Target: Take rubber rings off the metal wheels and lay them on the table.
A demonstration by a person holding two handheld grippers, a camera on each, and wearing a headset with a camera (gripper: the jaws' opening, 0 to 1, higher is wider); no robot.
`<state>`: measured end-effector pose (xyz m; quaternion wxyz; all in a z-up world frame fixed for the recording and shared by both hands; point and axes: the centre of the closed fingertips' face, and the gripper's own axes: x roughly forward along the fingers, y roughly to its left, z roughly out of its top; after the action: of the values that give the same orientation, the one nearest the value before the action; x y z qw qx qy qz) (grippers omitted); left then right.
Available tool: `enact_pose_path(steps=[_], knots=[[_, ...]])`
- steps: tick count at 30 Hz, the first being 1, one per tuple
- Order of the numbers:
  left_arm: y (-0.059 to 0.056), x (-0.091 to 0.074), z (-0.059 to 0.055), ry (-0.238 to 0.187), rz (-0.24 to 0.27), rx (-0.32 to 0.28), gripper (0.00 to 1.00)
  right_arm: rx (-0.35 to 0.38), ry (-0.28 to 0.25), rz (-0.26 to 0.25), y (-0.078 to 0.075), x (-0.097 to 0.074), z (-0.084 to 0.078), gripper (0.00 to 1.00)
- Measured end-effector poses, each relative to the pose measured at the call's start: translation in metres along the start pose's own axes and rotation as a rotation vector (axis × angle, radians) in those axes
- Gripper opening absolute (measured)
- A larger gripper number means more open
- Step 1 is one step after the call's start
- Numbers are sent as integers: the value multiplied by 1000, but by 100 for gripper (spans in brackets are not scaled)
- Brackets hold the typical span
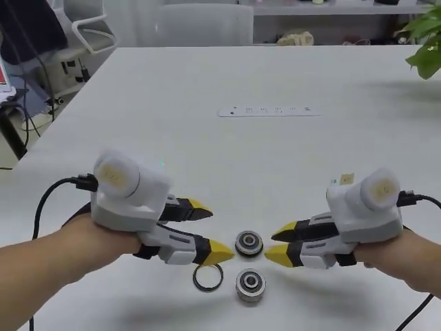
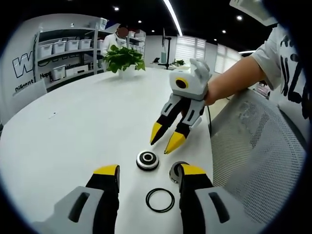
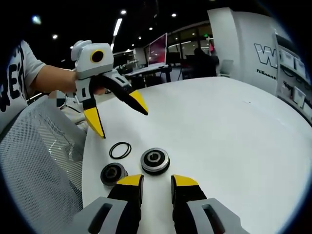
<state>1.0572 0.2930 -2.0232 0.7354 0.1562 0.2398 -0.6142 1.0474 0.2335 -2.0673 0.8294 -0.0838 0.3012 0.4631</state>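
Rubber ring (image 1: 207, 277) lies flat on the bench (image 1: 275, 158) beside two metal wheels (image 1: 249, 243) (image 1: 250, 285), with the left claw (image 1: 219, 233) wide apart and the right claw (image 1: 272, 245) narrowly apart, both empty.

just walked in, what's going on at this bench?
A person holds a two-jaw gripper in each hand over a white table. The left gripper and the right gripper are both open and hold nothing. Their tips point in at the farther wheel from either side. The nearer wheel sits just below it. One rubber ring lies loose on the table beside the nearer wheel.
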Motion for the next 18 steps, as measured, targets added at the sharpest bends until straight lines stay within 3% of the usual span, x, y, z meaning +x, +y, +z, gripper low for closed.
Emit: enact_pose_path(steps=[18], knots=[[-4, 32, -5, 50, -31, -13, 31, 11, -10, -3, -4, 0, -4, 21]])
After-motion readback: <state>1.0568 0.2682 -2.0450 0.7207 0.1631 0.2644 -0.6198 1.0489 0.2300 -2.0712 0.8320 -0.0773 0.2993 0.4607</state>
